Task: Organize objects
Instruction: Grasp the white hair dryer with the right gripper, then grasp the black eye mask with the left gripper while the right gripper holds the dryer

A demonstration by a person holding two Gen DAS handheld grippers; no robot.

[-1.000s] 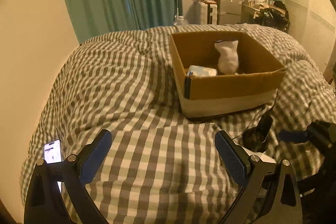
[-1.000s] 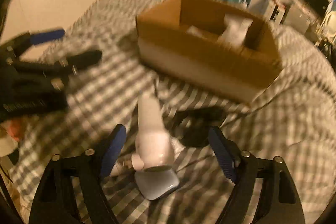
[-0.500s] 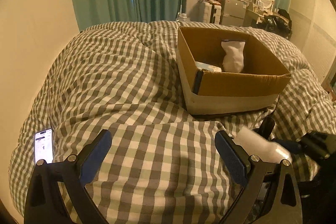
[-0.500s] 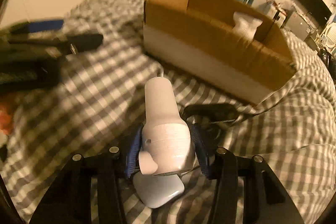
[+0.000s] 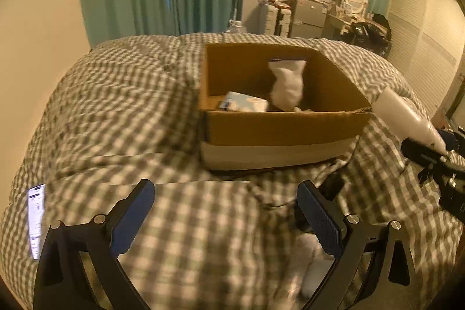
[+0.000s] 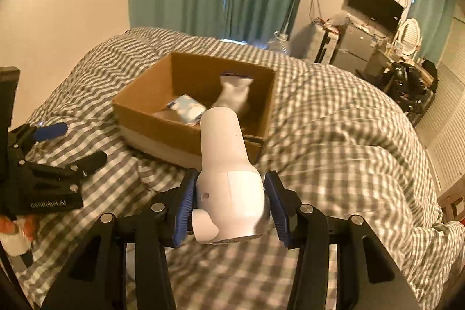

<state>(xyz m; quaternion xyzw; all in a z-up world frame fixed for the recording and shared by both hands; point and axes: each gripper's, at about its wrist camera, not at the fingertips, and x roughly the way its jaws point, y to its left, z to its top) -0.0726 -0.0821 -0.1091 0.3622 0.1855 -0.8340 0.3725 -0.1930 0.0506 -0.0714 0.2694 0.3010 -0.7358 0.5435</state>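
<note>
My right gripper [image 6: 229,208] is shut on a white hair dryer [image 6: 226,173] and holds it in the air over the bed, nozzle toward the cardboard box [image 6: 162,118]. The dryer also shows at the right edge of the left wrist view [image 5: 404,118], beside the box [image 5: 279,130]. The box holds a white pouch [image 5: 287,86] and a flat pale-blue pack [image 5: 244,105]. My left gripper [image 5: 226,211] is open and empty, low over the checked duvet in front of the box. It shows at the left of the right wrist view [image 6: 58,147].
A phone [image 5: 36,220] with a lit screen lies on the duvet at the left. A black cord or plug [image 5: 334,185] lies by the box's near right corner. Teal curtains, a TV and cluttered furniture stand beyond the bed.
My right gripper closed on the hair dryer and lifted it off the duvet, up toward the box. My left gripper stayed open and shifted slightly.
</note>
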